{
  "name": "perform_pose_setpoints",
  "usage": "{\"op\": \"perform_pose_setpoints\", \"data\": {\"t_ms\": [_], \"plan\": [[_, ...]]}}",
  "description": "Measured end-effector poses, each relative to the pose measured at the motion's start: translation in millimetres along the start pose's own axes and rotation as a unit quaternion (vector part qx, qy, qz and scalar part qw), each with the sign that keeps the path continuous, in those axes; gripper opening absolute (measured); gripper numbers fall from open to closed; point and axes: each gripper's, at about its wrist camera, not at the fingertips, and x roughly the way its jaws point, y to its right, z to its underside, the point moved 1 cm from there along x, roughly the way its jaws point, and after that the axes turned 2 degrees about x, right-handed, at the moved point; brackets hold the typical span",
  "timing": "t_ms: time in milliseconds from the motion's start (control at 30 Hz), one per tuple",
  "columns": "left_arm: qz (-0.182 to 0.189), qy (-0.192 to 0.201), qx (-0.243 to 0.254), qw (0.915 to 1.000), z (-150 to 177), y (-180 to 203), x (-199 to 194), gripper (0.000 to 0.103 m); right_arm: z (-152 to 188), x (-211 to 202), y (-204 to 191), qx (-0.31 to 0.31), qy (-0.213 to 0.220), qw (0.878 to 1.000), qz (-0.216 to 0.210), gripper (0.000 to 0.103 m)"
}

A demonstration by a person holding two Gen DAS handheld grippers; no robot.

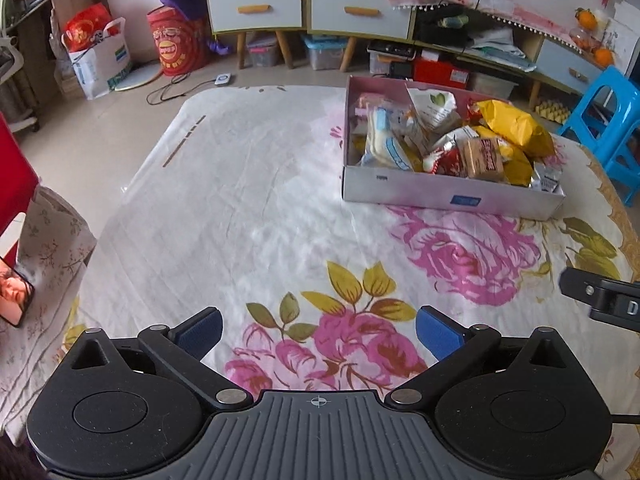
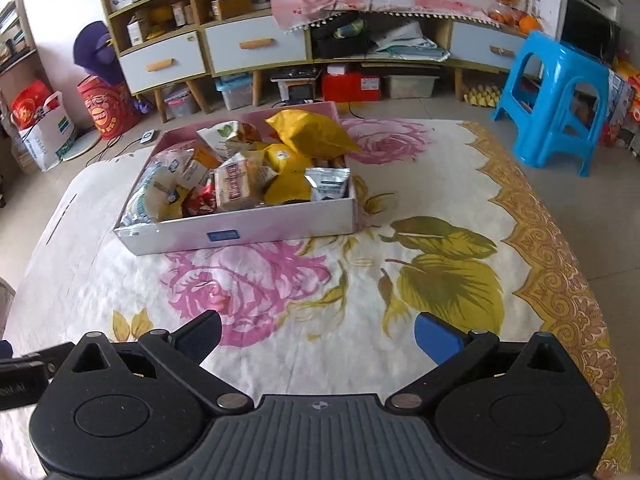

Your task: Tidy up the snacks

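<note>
Both claws stand wide with nothing between their blue pads: the left claw [image 1: 319, 330] and the right claw [image 2: 318, 334] hang over the flowered cloth [image 1: 248, 184] on the worktop, bare ahead of each. Farther off sits one shallow box [image 2: 240, 236] heaped with snack packets, a yellow bag [image 2: 310, 130] on top. One blue stool [image 2: 556, 96] stands beyond the worktop's edge, before the drawer cabinets [image 2: 256, 46].

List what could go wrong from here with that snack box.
1. The yellow bag is heaped above the rim of the box; a nudge may tip it onto the cloth.
2. The silver pouch leans at the corner and could slide out.
3. Packets overlap, so pulling one may drag others.
</note>
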Motion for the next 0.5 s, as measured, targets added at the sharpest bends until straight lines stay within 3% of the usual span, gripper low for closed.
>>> {"op": "perform_pose_setpoints", "data": {"t_ms": [500], "plan": [[-0.004,0.015,0.015,0.9998,2.9,7.0,-0.7,0.103,8.5,14.8,-19.5,-0.013,-0.012,1.000,0.004,0.095]]}}
